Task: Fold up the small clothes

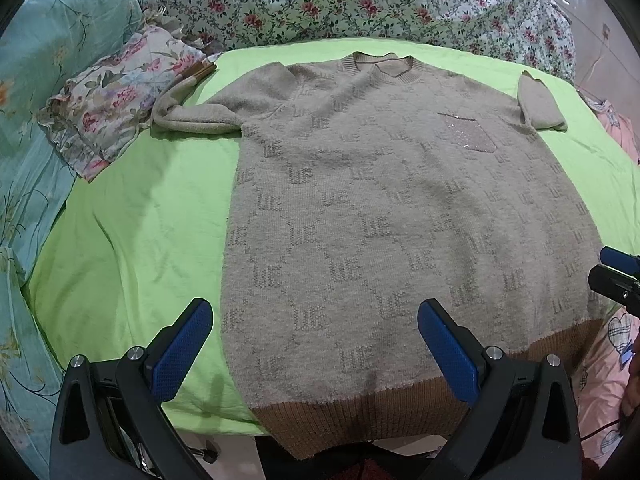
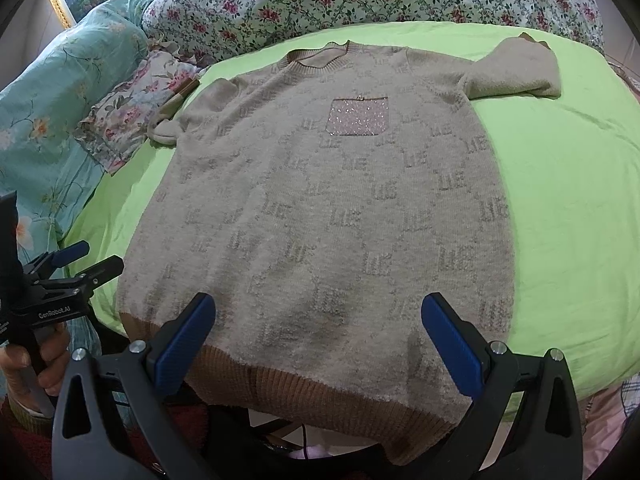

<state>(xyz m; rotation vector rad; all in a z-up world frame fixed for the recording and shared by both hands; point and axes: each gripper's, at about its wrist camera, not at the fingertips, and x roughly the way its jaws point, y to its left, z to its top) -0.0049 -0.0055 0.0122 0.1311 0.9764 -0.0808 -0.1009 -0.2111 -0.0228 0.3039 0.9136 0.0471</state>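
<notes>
A beige knitted short-sleeved sweater [image 1: 360, 200] [image 2: 320, 208] lies flat and face up on a green sheet [image 1: 132, 220] [image 2: 568, 208]. It has a brown ribbed hem, a repeated letter pattern and a sparkly pink chest pocket [image 2: 359, 117]. Its hem hangs over the near edge of the bed. My left gripper [image 1: 316, 344] is open above the hem's left part, nothing between its blue pads. My right gripper [image 2: 320, 340] is open above the hem's middle, also holding nothing. Each gripper shows at the edge of the other's view, the right gripper [image 1: 618, 276] and the left gripper [image 2: 80, 260].
A floral quilt [image 1: 360, 0] is piled along the far side. A teal quilt [image 1: 32, 120] and a folded floral cloth [image 1: 116, 96] lie to the left. A pink patterned cloth [image 1: 612, 360] is at the right. A hand [image 2: 24, 364] holds the left gripper's handle.
</notes>
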